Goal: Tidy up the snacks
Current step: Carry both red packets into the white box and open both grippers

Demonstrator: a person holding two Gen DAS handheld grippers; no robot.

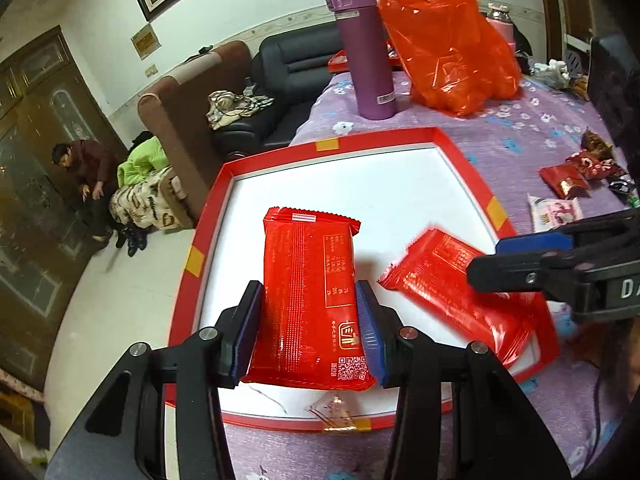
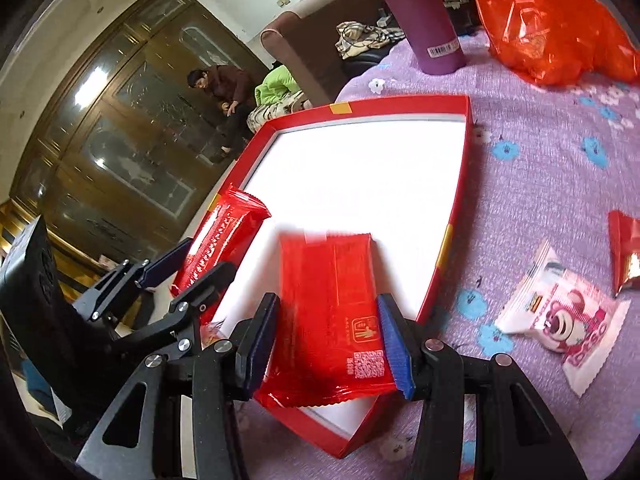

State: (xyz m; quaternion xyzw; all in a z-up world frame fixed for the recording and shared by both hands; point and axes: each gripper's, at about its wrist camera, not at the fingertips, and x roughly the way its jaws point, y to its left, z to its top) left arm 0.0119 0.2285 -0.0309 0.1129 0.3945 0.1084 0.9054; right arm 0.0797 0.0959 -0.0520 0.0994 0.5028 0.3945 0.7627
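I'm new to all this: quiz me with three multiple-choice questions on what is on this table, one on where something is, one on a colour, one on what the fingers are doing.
1. Where does the purple flask stand?
A. inside the red box
B. on the cloth beyond the red box
C. on the sofa

2. What colour is the plastic bag beside the flask?
A. orange-red
B. green
C. white

3. What does the left gripper have between its fingers?
A. nothing
B. a pink bear packet
C. a red snack packet

Answers: 1 B, it rises from the flowered cloth behind the far rim. 2 A, translucent orange-red. 3 C, both pads press the packet's sides.
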